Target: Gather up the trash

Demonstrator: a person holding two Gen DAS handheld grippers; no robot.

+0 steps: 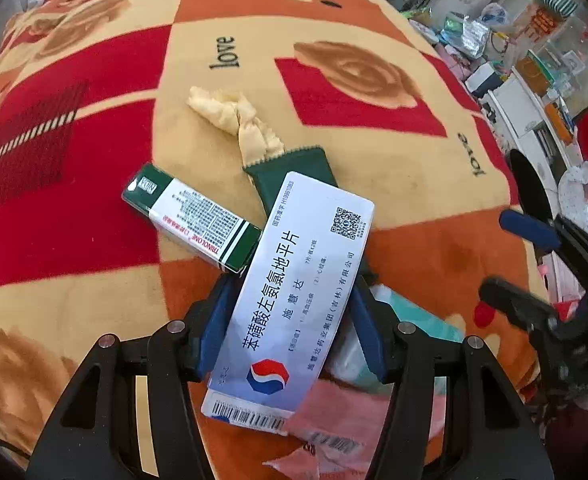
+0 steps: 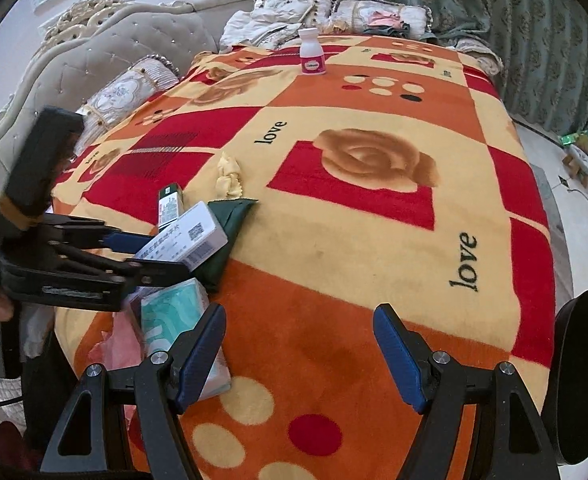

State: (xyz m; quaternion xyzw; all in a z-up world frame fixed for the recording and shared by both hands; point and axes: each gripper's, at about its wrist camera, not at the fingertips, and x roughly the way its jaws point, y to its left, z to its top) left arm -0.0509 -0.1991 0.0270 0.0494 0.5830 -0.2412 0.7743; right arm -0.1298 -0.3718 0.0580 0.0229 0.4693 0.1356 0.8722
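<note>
My left gripper (image 1: 289,320) is shut on a white and blue medicine box (image 1: 294,292), held just above the blanket; it also shows in the right wrist view (image 2: 185,240). A green and white box (image 1: 191,218), a dark green wrapper (image 1: 289,176) and a crumpled yellow cloth (image 1: 233,116) lie beyond it. A teal and white pack (image 2: 173,320) and a pink wrapper (image 2: 121,344) lie under the left gripper. My right gripper (image 2: 300,344) is open and empty over the orange patch of the blanket.
The patterned blanket (image 2: 374,240) covers a bed. A white and pink bottle (image 2: 312,54) stands at the far end near pillows (image 2: 277,20). A black round bin rim (image 2: 586,380) is at the right edge. Cluttered floor lies to the right (image 1: 534,80).
</note>
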